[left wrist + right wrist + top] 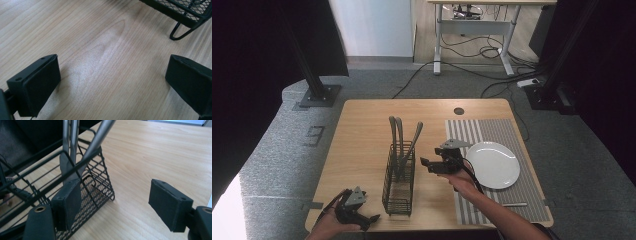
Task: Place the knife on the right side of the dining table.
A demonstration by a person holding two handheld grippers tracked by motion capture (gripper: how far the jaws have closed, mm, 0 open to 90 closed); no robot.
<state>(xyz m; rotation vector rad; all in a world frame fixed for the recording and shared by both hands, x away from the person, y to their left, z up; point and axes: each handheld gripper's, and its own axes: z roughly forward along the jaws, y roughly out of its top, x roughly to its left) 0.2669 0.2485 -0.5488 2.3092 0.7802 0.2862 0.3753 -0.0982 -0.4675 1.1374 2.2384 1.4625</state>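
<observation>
from the high view i see my right gripper (428, 163) beside the wire caddy (399, 178), where three utensils (404, 136) stand; the plate (493, 164) on the striped mat (499, 131) is bare, one piece (514, 204) lies near it.

in the left gripper view my fingers (37, 83) stand apart over bare desk (100, 65), idle.

in the right gripper view the fingers (170, 203) are spread, empty, approaching the handles (72, 137). i judge most of the setting remains.

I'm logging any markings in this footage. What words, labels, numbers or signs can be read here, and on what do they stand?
"9": a pale mark that reads like this digit, on the grey floor left of the table; it may be tape.
No readable text on the black wire caddy, white plate or grippers.
</observation>
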